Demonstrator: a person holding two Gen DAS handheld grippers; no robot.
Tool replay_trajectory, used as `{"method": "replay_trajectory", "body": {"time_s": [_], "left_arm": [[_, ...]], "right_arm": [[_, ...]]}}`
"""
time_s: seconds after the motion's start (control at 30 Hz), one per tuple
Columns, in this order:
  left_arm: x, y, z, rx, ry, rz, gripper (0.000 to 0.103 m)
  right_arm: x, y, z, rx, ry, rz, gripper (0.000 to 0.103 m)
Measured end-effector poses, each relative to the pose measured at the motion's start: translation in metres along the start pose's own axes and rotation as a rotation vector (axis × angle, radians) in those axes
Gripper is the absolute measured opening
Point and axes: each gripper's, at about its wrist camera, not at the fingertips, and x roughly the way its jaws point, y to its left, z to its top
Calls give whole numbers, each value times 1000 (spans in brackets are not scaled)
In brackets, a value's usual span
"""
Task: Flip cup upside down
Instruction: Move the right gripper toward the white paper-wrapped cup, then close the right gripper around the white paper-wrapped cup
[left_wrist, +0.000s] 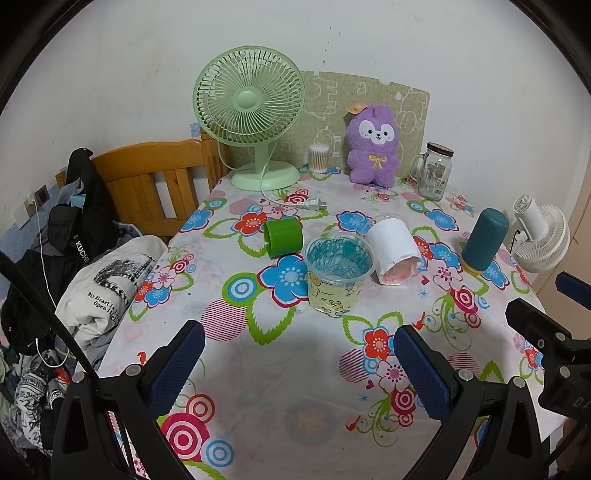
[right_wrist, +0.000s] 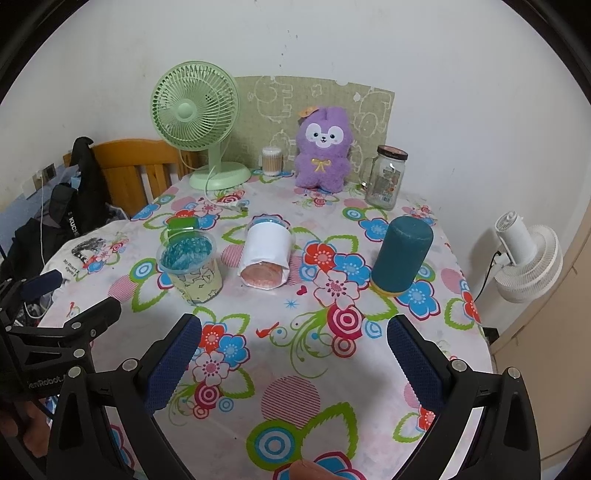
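Four cups are on the flowered tablecloth (left_wrist: 295, 369). A clear plastic cup with a yellow cartoon print (left_wrist: 338, 275) stands upright at the middle; it also shows in the right wrist view (right_wrist: 192, 267). A green cup (left_wrist: 282, 236) lies on its side to its left. A white paper-wrapped cup (left_wrist: 395, 251) lies on its side, mouth toward me (right_wrist: 266, 258). A teal cup (left_wrist: 484, 240) stands mouth down at the right (right_wrist: 400, 254). My left gripper (left_wrist: 299, 365) is open and empty, short of the clear cup. My right gripper (right_wrist: 295, 358) is open and empty, short of the white and teal cups.
At the back stand a green desk fan (left_wrist: 249, 110), a cotton-swab tub (left_wrist: 317, 158), a purple plush toy (left_wrist: 373, 144) and a glass jar mug (left_wrist: 434, 171). A white fan (right_wrist: 524, 254) stands off the table's right. A wooden chair (left_wrist: 155, 177) with clothes stands left.
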Motion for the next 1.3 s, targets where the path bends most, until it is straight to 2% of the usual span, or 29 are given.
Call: {"method": "replay_trajectory", "body": {"time_s": [0.6, 0.77, 0.97, 1.13, 1.3], "left_arm": [[36, 8, 4, 16, 63, -7, 103], [50, 10, 11, 54, 75, -6, 103], [68, 12, 25, 106, 90, -34, 103], [80, 8, 38, 166, 102, -95, 103], [97, -1, 47, 245, 113, -97, 103]], "right_arm": [[48, 4, 17, -5, 80, 38, 101], [66, 7, 25, -10, 99, 51, 101], [87, 7, 35, -5, 118, 66, 101], [108, 7, 45, -1, 141, 71, 101], [131, 8, 52, -7, 168, 74, 101]]}}
